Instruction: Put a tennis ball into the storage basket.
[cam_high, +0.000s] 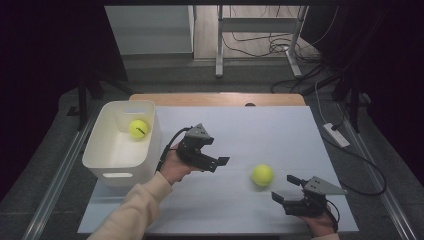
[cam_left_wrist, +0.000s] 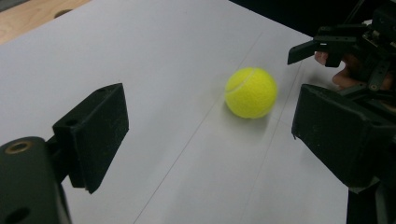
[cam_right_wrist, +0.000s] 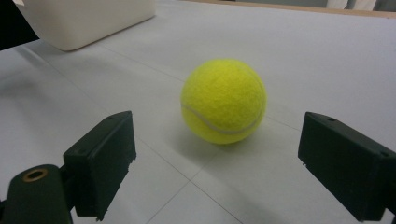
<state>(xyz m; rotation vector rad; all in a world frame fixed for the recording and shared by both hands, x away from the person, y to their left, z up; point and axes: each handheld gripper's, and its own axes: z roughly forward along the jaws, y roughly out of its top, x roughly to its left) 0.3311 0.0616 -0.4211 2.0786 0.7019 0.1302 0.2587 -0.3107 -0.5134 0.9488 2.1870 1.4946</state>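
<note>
The right claw (cam_high: 286, 189) is being held wide with nothing gripped, near the tennis ball (cam_high: 262, 175) lying on the white surface (cam_high: 280, 135), while the left claw's (cam_high: 223, 161) gap, likewise wide, is being seen clearly only from its own camera.

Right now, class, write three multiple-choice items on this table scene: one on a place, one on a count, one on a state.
1. Where does the tennis ball on the sheet lie?
A. between the two grippers
B. inside the bin
C. on the floor

2. How many tennis balls are there?
A. one
B. two
C. four

3. How do the right gripper's jaws stand?
A. clamped on the ball
B. shut, empty
C. open, ball ahead

Answers:
1 A: the left gripper and the right gripper flank it.
2 B: a second ball sits in the white bin.
3 C: both pads stand clear of the ball.
</note>
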